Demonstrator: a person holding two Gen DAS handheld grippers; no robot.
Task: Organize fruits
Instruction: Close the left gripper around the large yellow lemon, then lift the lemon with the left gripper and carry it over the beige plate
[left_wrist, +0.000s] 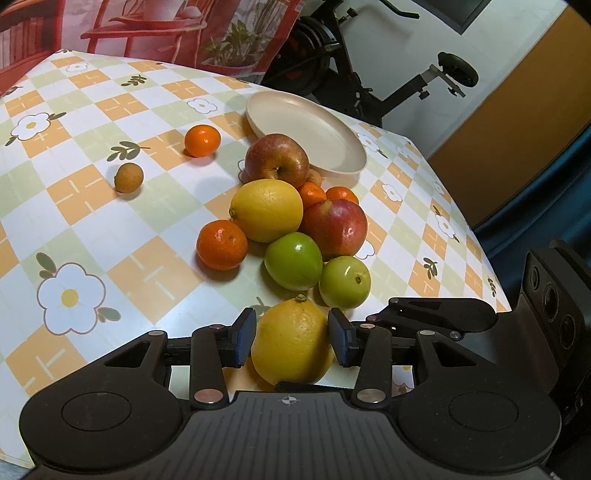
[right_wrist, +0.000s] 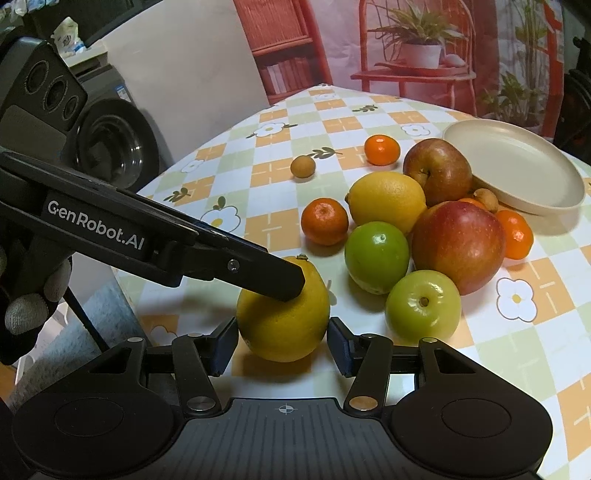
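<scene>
Text: the left gripper (left_wrist: 291, 332) has white "GenRobot.AI" along its side, readable at the left of the right wrist view. A gloved hand (right_wrist: 27, 308) sits at the left edge there. The blue sticker on the washing machine (right_wrist: 110, 144) in the upper left is too small to read. No writing on the fruit.

Left wrist view, left to right:
- A small brown fruit (left_wrist: 128, 178) and a tangerine (left_wrist: 202, 140) sit apart at upper left on the checked floral tabletop (left_wrist: 74, 229).
- A second tangerine (left_wrist: 221, 244) touches the far lemon (left_wrist: 266, 210). That lemon's long axis runs left-right, with the nub pointing left.
- The centre pile has two red apples (left_wrist: 277, 158) (left_wrist: 336, 227) and two green apples (left_wrist: 293, 260) (left_wrist: 344, 281).
- The beige plate (left_wrist: 306, 125) is at upper centre-right, with nothing on it.

Near lemon (left_wrist: 291, 343): bottom centre, on the tabletop just in front of the pile. Its long axis runs up-down in the frame, with the stem nub pointing away, towards the pile. The left jaws are narrow and clamp it, with the pads against both flanks.

Right wrist view: the same lemon is at lower centre, nub to the upper right. One left-gripper finger lies on its upper left face. The right gripper (right_wrist: 282, 343) straddles it with narrow jaws, the pads right at its sides. Cannot tell if they press.
</scene>
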